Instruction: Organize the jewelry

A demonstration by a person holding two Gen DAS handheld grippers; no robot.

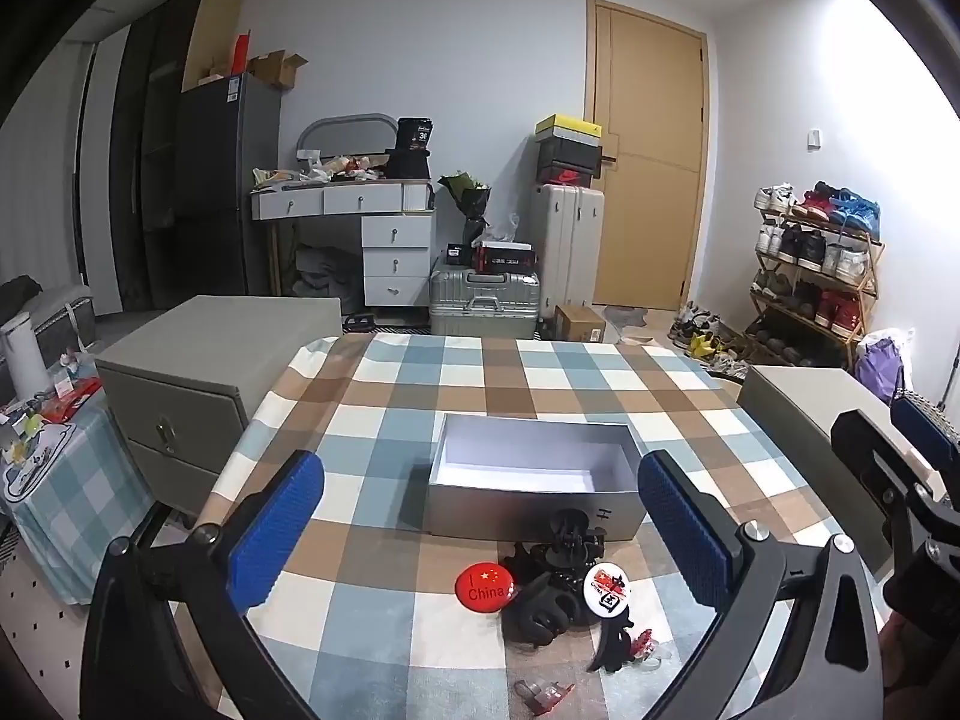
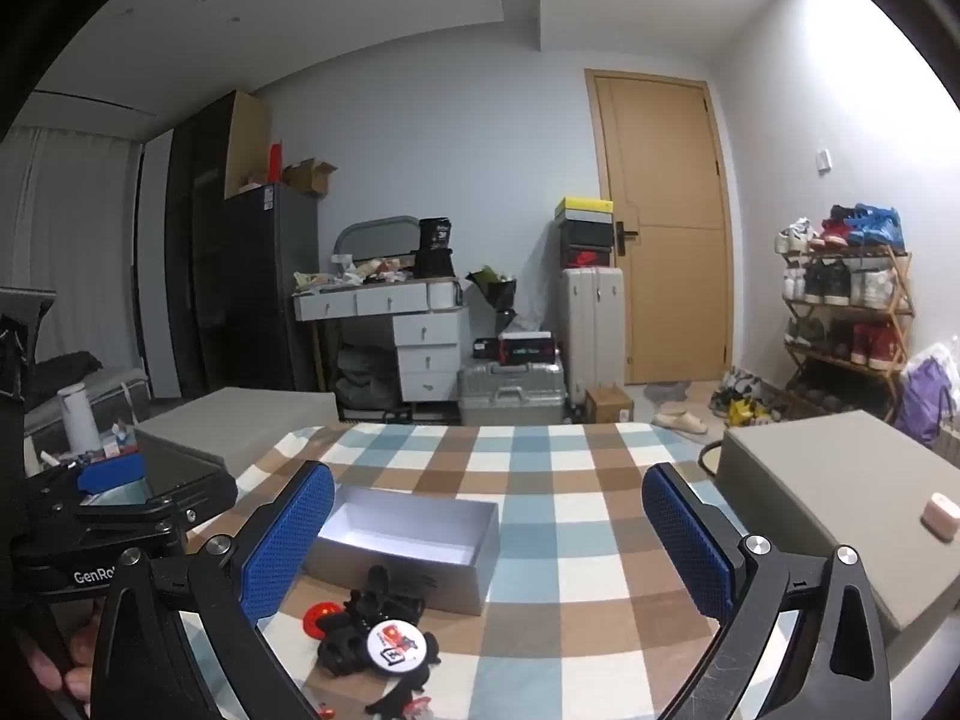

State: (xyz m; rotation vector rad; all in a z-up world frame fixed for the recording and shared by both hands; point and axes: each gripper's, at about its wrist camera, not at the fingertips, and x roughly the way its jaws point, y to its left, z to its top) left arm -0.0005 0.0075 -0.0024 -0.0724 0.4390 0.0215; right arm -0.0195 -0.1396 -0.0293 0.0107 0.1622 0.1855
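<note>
An open, empty silver box stands on the checked tablecloth. Just in front of it lies a pile of black hair claws, a red "China" badge and a white badge. A small red clip lies nearer me. My left gripper is open and empty, above the pile. My right gripper is open and empty, with the box and pile to its lower left, the white badge on top.
A grey drawer cabinet stands left of the table, and a grey box with a small pink case on it stands right. A side table with clutter is at far left. Suitcases, desk and shoe rack stand behind.
</note>
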